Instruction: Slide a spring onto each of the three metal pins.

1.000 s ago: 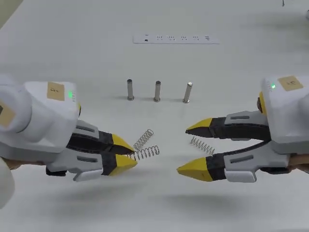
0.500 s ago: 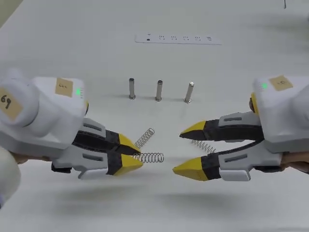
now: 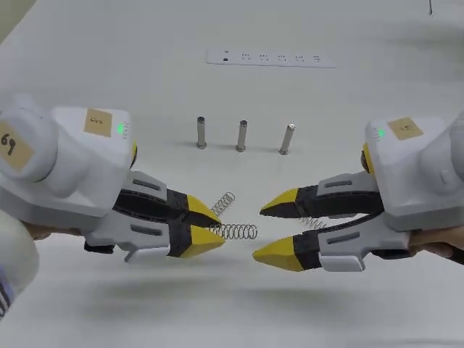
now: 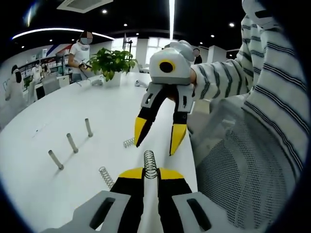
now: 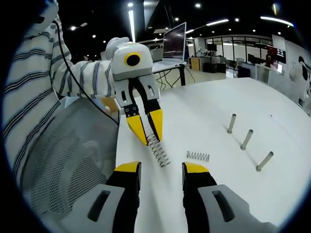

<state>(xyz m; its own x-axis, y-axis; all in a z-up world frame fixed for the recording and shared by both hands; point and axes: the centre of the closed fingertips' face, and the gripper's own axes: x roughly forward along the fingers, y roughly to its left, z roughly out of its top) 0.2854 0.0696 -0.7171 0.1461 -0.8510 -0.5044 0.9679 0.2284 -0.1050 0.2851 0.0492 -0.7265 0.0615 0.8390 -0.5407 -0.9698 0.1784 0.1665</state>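
Closest to us, the left gripper point(image 3: 218, 229) has its yellow jaws clenched on one end of a spring point(image 3: 239, 232). The coil sticks out level toward the right gripper point(image 3: 268, 230), whose jaws stand apart with nothing in them. The free end sits just off their tips.

We judge this coil light and thin-wired, springy along its length, and quick to flick away or kink if pinched hard. It is best held near one end, leaving the bore clear for a pin.

A sticker point(image 3: 10, 147) on the left gripper's body reads "69"; the smaller tags are too blurred to read.

A second spring point(image 3: 224, 202) lies on the white table point(image 3: 145, 87) just behind. A third spring point(image 3: 313, 222) peeks out between the right gripper's jaws. Beyond them the three pins point(image 3: 242, 135) stand upright in a row, all bare. Farthest off lies a power strip point(image 3: 270, 58), its markings illegible.
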